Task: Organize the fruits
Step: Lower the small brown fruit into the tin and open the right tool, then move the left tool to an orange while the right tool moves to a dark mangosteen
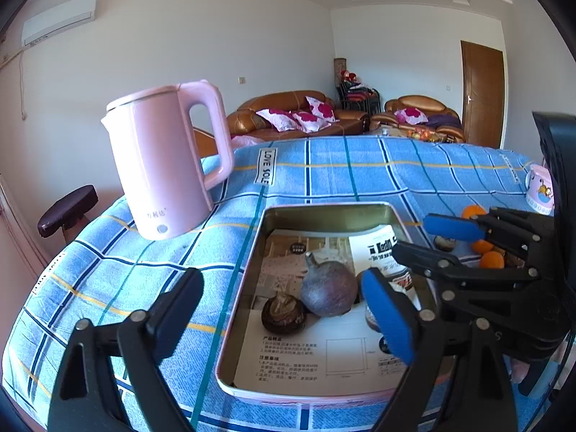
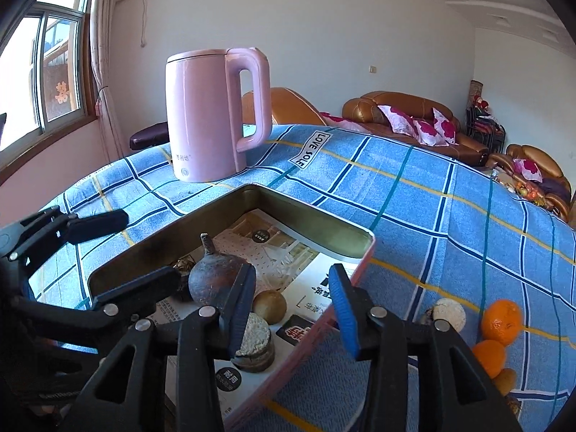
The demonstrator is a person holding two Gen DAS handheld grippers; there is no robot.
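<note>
A shallow metal tray (image 1: 324, 209) (image 2: 309, 214) lined with printed leaflets lies on the blue checked cloth. In it sit a purplish round fruit with a stem (image 1: 328, 289) (image 2: 212, 280), a dark brown fruit (image 1: 283, 315), a small tan fruit (image 2: 270, 306) and a cut piece with a white top (image 2: 253, 340). My left gripper (image 1: 284, 313) (image 2: 122, 252) stands wide open over the tray's near left side, with nothing in it. Partly open, my right gripper (image 2: 291, 309) (image 1: 432, 243) hovers over the tray's right rim, its pads touching nothing. Oranges (image 2: 502, 320) (image 1: 491, 260) lie on the cloth to the right.
A pink electric kettle (image 1: 162, 165) (image 2: 208, 115) stands on the cloth behind the tray to the left. A pale round fruit (image 2: 448, 311) lies beside the oranges. A small printed cup (image 1: 538, 190) is at the far right. Sofas and a door are beyond the table.
</note>
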